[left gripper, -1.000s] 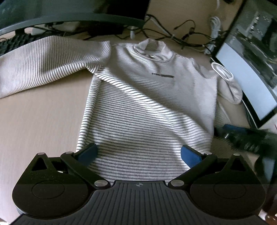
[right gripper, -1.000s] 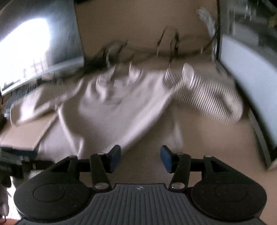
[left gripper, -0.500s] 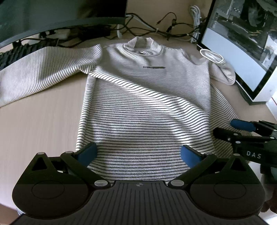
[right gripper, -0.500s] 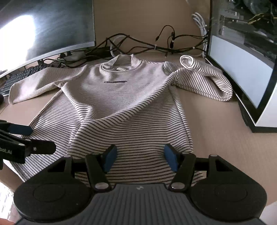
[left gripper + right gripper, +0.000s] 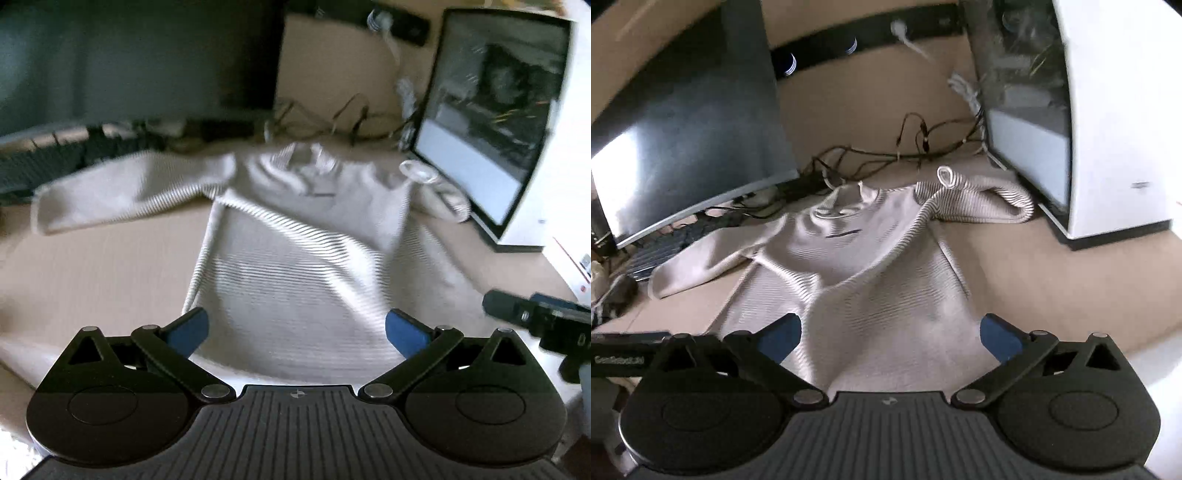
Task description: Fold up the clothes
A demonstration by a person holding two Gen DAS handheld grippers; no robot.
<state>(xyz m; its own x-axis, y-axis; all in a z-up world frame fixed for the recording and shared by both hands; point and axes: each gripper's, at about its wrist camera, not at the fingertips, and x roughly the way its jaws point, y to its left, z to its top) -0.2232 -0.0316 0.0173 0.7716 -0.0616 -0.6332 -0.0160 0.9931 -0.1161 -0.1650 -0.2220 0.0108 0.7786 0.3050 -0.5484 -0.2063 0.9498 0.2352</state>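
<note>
A white long-sleeved sweater with thin dark stripes point(image 5: 295, 251) lies face up on the beige desk, collar at the far side; it also shows in the right wrist view point(image 5: 871, 266). Its left sleeve point(image 5: 122, 192) stretches out to the left. Its right sleeve point(image 5: 982, 203) is bunched against the white case. My left gripper point(image 5: 295, 328) is open and empty above the hem. My right gripper point(image 5: 890, 332) is open wide and empty over the hem's right part. The right gripper's tip also shows in the left wrist view point(image 5: 535, 317). Both views are blurred.
A dark curved monitor point(image 5: 683, 122) stands at the back left with a keyboard point(image 5: 48, 162) under it. A white computer case with a glass side point(image 5: 1100, 110) stands at the right. Tangled cables point(image 5: 908, 147) lie behind the collar. Bare desk point(image 5: 92, 266) lies left of the sweater.
Both grippers have pulled back and tilted up, so the sweater looks farther away. The right gripper's fingers have spread wider. The sweater lies where it was.
</note>
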